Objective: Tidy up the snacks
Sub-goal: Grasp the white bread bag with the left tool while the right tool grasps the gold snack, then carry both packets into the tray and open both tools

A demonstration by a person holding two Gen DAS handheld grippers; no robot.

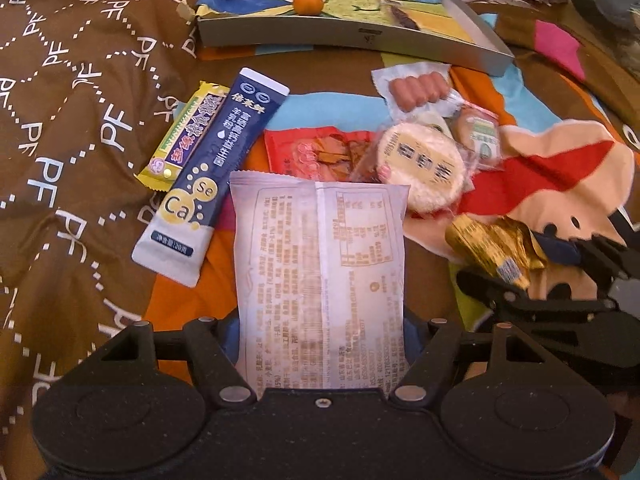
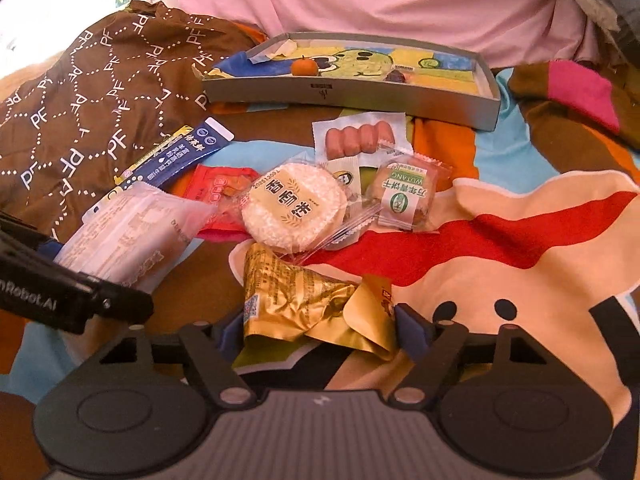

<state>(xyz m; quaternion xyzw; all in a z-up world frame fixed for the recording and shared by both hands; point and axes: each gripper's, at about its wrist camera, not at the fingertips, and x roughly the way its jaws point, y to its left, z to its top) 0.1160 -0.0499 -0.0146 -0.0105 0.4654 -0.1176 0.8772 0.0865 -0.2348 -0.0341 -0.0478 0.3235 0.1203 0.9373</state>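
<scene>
1. Left wrist view: the white snack packet (image 1: 320, 276) lies lengthwise between the fingers of the left gripper (image 1: 320, 344), which is clamped on its near end; the far end points toward the grey tray (image 1: 360, 40).
2. Handling, judged: the packet looks light and soft, a puffed film pillow with a back seam. A hold across the flat body suits it better than one on the crimped edge, and hard pressure could crush the contents.
3. Right wrist view: the gold foil wrapper (image 2: 316, 312) sits between the fingers of the right gripper (image 2: 320, 330), closed on it. The crumpled foil appears thin and slippery, so a grip on the bulkier folded part seems safest.
4. Loose snacks lie between the grippers and the tray: a round rice cracker (image 2: 294, 208), a sausage pack (image 2: 358, 136), a green-label biscuit (image 2: 406, 196), a red packet (image 1: 316, 152), a blue stick sachet (image 1: 212, 168) and a yellow bar (image 1: 180, 136).
5. Both views show a small orange (image 1: 307, 2) already in the tray.
6. Left wrist view alone shows the packet's printed back; right wrist view alone shows its rounded side and the pink cloth (image 2: 400, 0) behind the tray.
</scene>
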